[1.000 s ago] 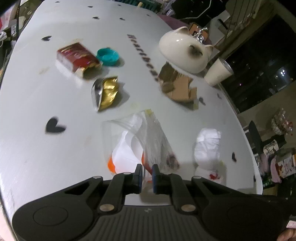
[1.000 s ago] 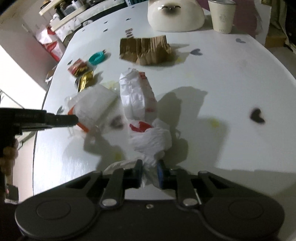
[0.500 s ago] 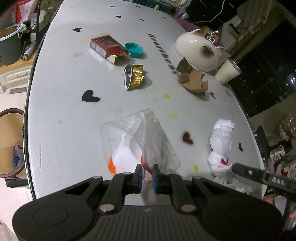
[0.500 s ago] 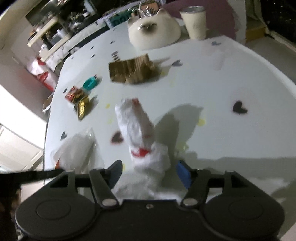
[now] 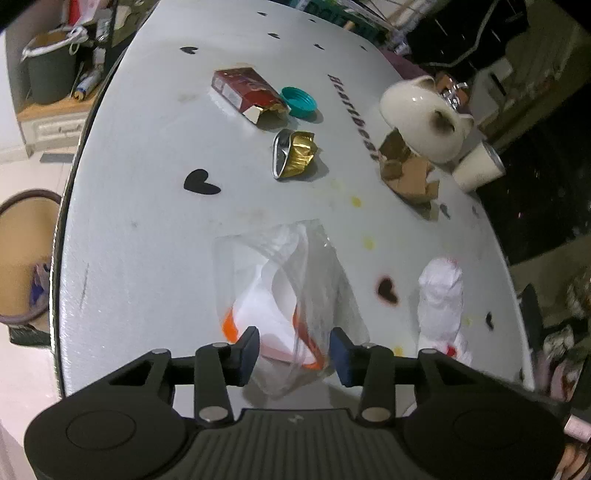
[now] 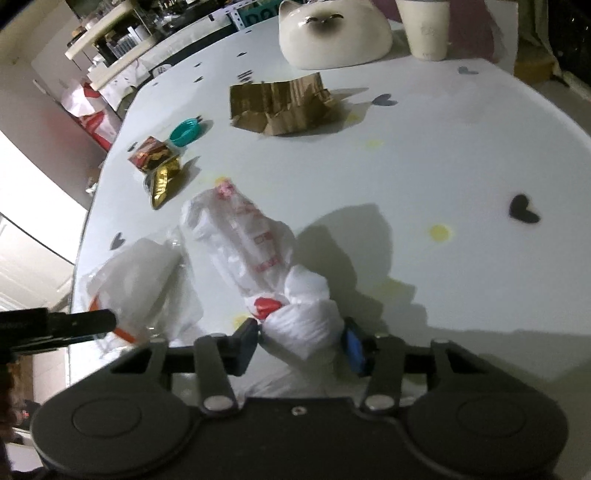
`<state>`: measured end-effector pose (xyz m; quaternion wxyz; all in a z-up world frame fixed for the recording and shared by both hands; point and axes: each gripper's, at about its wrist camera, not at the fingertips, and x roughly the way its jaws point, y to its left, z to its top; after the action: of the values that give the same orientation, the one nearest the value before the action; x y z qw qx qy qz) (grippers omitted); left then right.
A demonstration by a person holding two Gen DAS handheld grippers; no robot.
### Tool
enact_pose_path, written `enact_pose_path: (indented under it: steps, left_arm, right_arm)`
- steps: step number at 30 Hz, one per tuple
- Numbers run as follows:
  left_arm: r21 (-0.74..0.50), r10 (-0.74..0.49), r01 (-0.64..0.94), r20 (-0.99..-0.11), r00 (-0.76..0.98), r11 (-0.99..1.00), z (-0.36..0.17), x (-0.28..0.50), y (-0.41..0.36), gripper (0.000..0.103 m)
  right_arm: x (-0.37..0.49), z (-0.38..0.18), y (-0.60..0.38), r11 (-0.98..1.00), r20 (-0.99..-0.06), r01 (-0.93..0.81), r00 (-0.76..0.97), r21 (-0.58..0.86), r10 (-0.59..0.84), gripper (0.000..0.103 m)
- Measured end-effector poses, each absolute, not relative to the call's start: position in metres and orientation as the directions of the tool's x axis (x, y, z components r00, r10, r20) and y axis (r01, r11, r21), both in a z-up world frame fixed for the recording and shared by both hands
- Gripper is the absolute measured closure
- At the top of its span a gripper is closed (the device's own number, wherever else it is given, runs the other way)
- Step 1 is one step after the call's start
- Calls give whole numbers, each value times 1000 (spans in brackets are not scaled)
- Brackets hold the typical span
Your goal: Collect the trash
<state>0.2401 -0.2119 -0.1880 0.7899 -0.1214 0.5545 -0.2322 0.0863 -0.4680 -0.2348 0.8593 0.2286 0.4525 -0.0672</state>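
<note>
A clear plastic bag (image 5: 284, 284) with white and orange contents lies on the white table (image 5: 147, 206) between the open fingers of my left gripper (image 5: 293, 350); it also shows in the right wrist view (image 6: 136, 277). A white plastic bag with red print (image 6: 255, 258) lies between the open fingers of my right gripper (image 6: 301, 345); it shows at the right in the left wrist view (image 5: 441, 295). Farther off lie a crushed gold can (image 5: 293, 153), a red carton (image 5: 247, 94), a teal lid (image 5: 299, 101) and torn brown cardboard (image 6: 280, 105).
A white cat-shaped ceramic (image 6: 334, 35) and a paper cup (image 6: 424, 27) stand at the table's far end. A tan bin (image 5: 22, 258) stands on the floor left of the table; a green bucket (image 5: 50, 70) stands farther back.
Both grippers have opened: the left let go of the clear bag, the right let go of the white bag. Both have pulled back toward the table's near edge.
</note>
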Motion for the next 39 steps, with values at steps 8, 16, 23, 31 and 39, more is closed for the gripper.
enact_pose_path:
  steps: [8,16,23,31,39]
  left_arm:
    - [-446,-498,229,-818,287,865,-191,244,-226,57]
    - [-481,-524,210,-810,264,851,-197,245,-233,79]
    - [-466,-522,251,-816,250,849,-192,236,-234,90]
    - [-340,-453,335,-814,363,879,-161,220,-228,98]
    - [-262,-412,363,-799,438,894,-132,203,-215,98]
  right_arm:
    - [83,-233,-459,893,-819,310,565,325,102,55]
    - [80,-230,-447,893,-817,298,563,338,121,55]
    - [79,-223,-439,897,-818,306,566,320,99,55]
    - [73,-200,-438,903,-799,322,601,285,37,55]
    - [66,-172,-429,919,-763,304,646,252,-4,55]
